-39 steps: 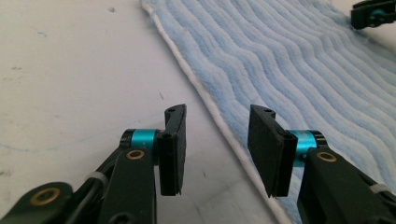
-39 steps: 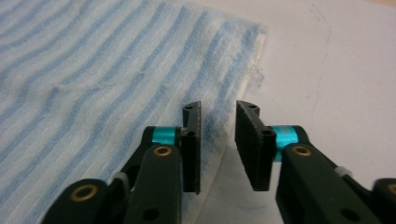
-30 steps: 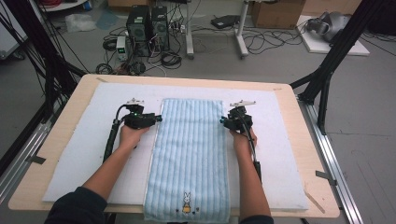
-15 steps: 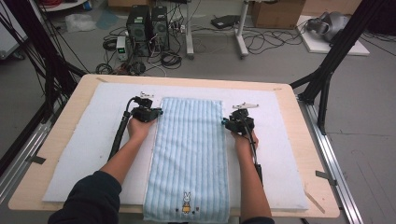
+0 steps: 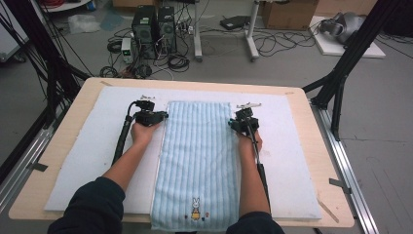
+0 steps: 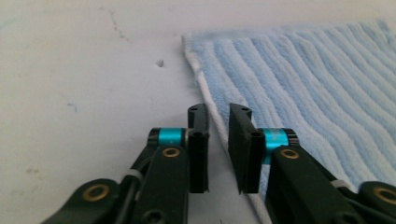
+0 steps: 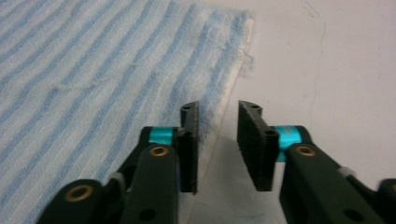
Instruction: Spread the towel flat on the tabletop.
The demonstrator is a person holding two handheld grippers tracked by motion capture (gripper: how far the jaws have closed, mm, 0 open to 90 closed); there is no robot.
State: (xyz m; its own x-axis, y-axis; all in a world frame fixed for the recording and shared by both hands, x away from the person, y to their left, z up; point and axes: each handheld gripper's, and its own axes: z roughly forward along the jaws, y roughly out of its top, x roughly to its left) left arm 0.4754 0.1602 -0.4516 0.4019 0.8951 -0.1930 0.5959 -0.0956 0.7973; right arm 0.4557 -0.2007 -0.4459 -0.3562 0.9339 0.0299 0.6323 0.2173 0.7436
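A light blue striped towel (image 5: 199, 156) lies flat and lengthwise on the white mat (image 5: 92, 151), with a small bunny emblem (image 5: 196, 208) at its near end. My left gripper (image 5: 164, 116) sits at the towel's left edge near the far corner. Its jaws (image 6: 218, 114) have just been opening and stand narrowly apart. The towel's (image 6: 317, 93) white hem runs under the gap, unpinched. My right gripper (image 5: 230, 123) sits at the right edge opposite. Its jaws (image 7: 218, 109) are open, with the towel's (image 7: 93, 70) frayed edge beneath the left jaw.
The mat covers most of a wooden table (image 5: 321, 146). A cable trails from each gripper back along the forearm. Black frame legs (image 5: 341, 83) stand at both far corners. Computer cases (image 5: 153, 24) and loose cables lie on the floor beyond the table.
The left hand has slid a little toward the towel's far corner. The right hand has barely shifted. The towel lies as before.
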